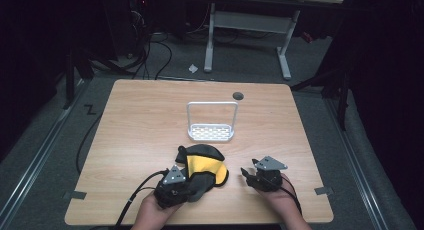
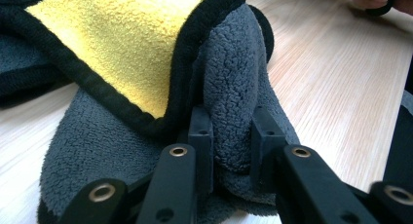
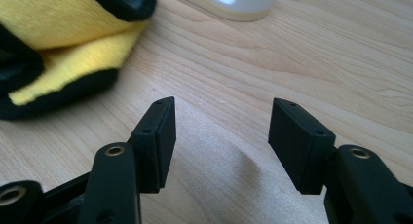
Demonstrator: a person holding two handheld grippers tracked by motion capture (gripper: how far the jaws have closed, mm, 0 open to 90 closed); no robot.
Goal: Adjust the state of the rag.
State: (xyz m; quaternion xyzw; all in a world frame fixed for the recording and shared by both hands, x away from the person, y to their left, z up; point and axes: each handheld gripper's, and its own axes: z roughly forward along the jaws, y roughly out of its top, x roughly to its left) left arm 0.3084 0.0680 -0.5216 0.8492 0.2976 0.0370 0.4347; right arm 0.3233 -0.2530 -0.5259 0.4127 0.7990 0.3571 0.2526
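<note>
Microfiber cloth, yellow on one face and dark grey on the other with black edging, is seen bunched up near the front edge of the table, a bit left of centre. A grey fold of it is pinched between the jaws of the left gripper, which is held by a hand at the front edge. The right gripper is held just beside the cloth on its right, jaws spread apart with only bare wood between them, not touching the fabric. A small white rack with a wire hoop handle is parked around the table's middle, well apart from the cloth. The tabletop is light wood grain with a round grommet hole near the back edge. Grey carpet, loose cables and white desk legs can be made out in the dim room behind.
</note>
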